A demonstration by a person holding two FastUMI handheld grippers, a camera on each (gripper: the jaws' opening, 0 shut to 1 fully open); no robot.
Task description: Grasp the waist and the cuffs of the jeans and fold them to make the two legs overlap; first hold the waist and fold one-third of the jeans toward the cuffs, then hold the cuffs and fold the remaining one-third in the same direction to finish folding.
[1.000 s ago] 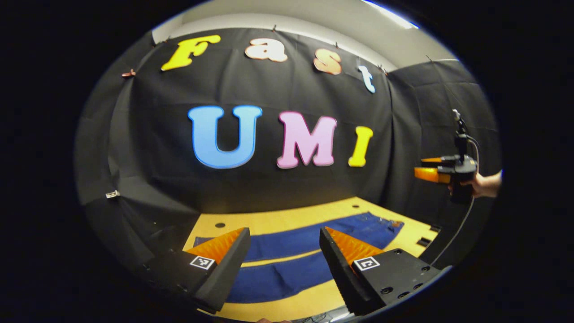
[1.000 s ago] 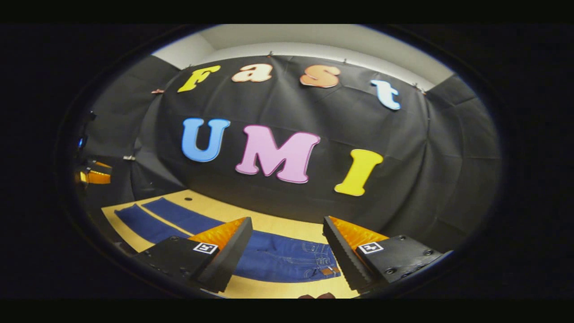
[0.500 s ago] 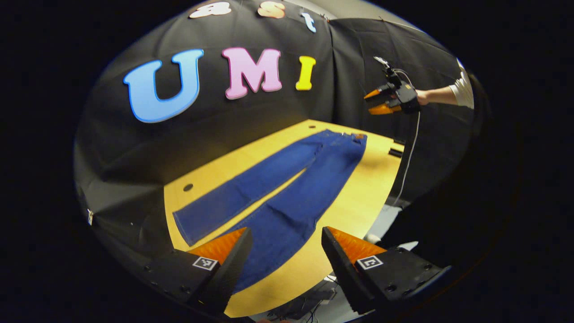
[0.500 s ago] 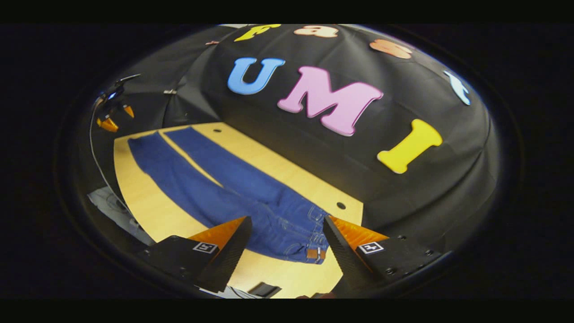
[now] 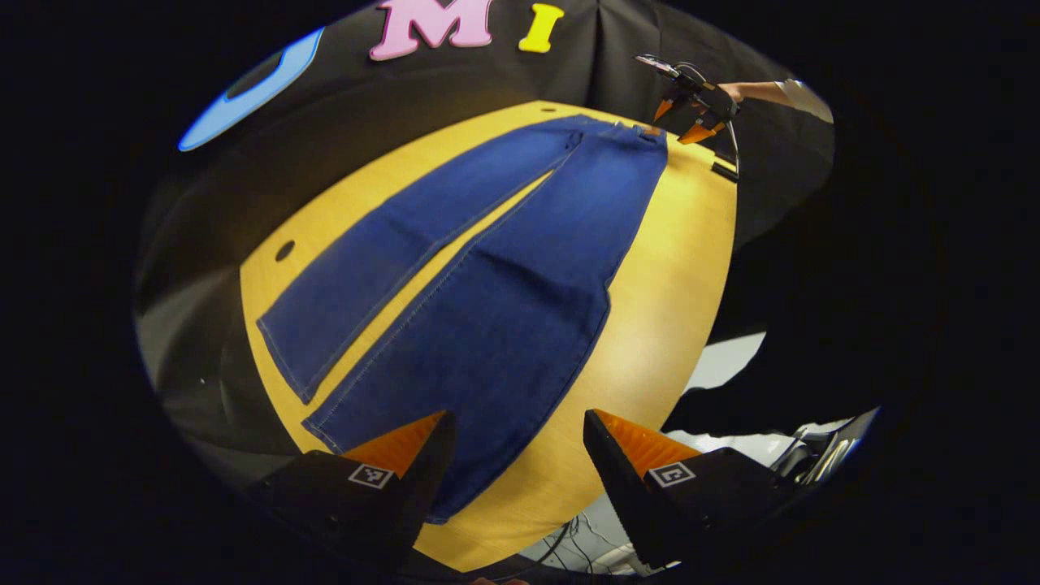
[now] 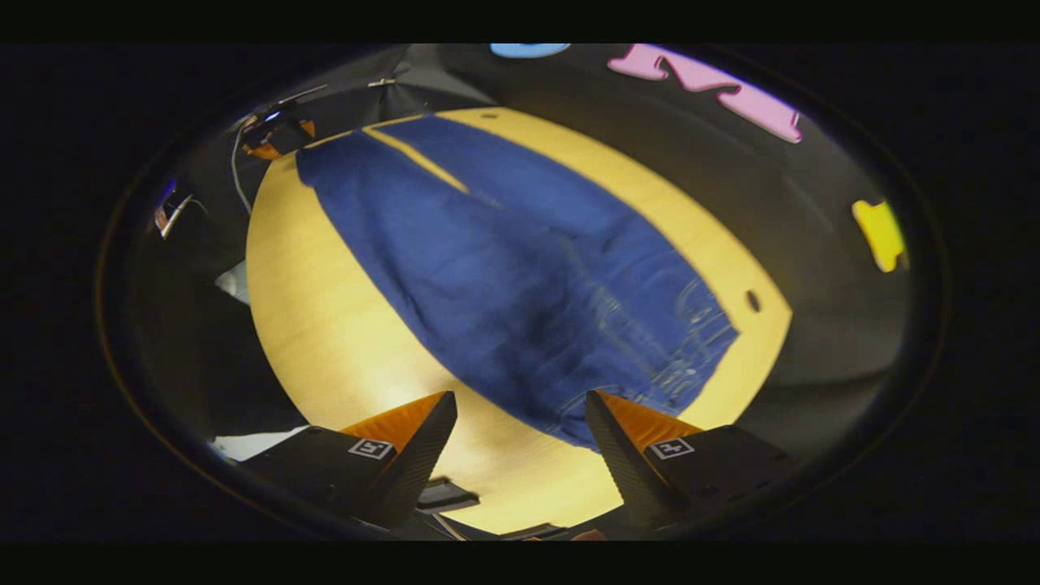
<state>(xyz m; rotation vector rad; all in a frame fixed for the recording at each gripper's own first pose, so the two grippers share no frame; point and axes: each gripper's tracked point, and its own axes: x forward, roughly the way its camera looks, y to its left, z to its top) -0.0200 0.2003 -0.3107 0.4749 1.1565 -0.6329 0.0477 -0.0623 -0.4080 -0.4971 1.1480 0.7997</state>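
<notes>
Denim jeans [image 5: 487, 276] lie flat on the wooden table [image 5: 650, 325], legs apart, so cuffs and waist are both free to grab; nothing is folded yet. At the left view's bottom edge the left gripper [image 5: 513, 455] hangs released above the nearer cuff. The right gripper [image 6: 520, 435], also released, hovers by the waist, whose pockets show lower right in its view, with the left gripper tiny upper left.

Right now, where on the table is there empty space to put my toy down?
The jeans take up most of the table. Bare wood runs along the near edge beside the wider leg, and along the far edge by the black wall, near the hole. Between the legs is only a thin sliver.
</notes>
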